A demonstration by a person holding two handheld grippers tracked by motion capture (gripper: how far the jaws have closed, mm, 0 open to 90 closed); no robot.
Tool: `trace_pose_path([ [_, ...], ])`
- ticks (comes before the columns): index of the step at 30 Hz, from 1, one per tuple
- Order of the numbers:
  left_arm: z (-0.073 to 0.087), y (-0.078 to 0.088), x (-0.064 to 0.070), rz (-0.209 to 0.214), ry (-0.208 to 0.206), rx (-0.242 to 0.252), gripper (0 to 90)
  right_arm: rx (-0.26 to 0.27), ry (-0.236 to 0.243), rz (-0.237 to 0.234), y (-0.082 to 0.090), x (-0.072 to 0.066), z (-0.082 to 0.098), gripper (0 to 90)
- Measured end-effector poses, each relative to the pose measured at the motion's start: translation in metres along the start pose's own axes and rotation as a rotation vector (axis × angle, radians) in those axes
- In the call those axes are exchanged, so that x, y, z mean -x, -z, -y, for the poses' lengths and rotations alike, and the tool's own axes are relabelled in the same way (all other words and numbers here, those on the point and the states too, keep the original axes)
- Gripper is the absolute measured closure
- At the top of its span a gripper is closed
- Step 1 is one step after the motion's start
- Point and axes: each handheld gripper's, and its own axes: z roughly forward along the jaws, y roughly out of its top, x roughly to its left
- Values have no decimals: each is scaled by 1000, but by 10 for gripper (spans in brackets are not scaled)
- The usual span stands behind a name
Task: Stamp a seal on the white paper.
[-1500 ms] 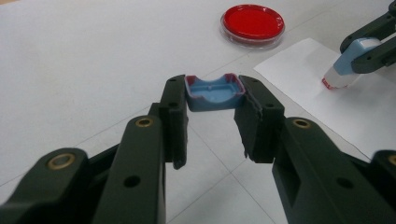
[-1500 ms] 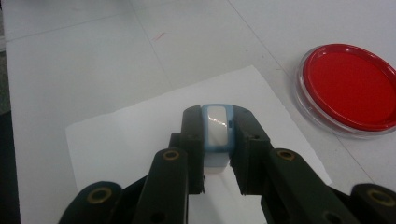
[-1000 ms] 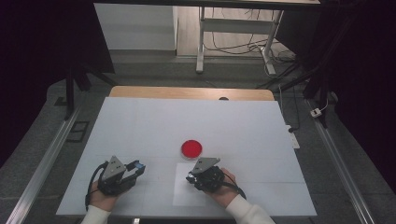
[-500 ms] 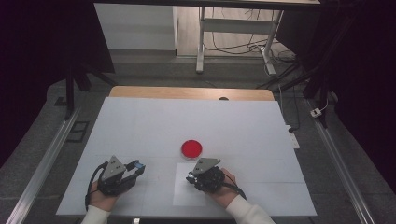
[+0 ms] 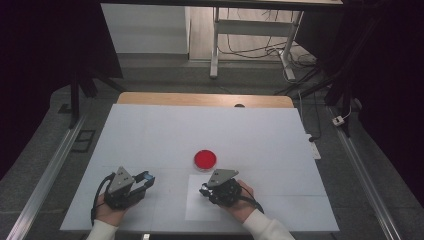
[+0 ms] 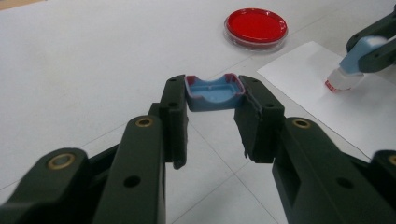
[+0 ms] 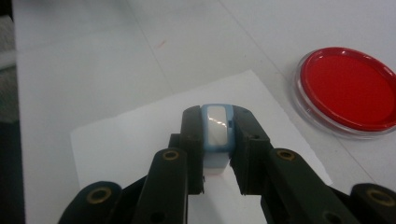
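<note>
**Stamp held over the paper, cap held aside**

The right gripper (image 7: 217,140) is closed on a blue stamp (image 7: 216,133), its red face just above or on the white paper (image 7: 140,135). It should be pressed straight down, without sliding. The left gripper (image 6: 211,107) is clamped on the stamp's blue cap (image 6: 214,92). The red ink pad (image 5: 205,159) lies just beyond the paper. The cap's red-stained hollow is seen from the left gripper view, not from the high view.

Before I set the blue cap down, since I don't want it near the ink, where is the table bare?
The left gripper holds the blue cap; bare table lies ahead and left of it, and across the far half. It is crowded around the red ink pad and the white paper, where the right gripper presses the stamp.
</note>
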Motion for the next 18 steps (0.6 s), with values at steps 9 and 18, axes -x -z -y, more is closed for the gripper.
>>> trace_pose_path([
  [9, 0, 0, 0, 0, -1, -2, 652, 79, -75, -4, 10, 11, 3, 753],
  [18, 1, -2, 2, 5, -6, -11, 651, 98, -102, 1, 16, 17, 4, 753],
])
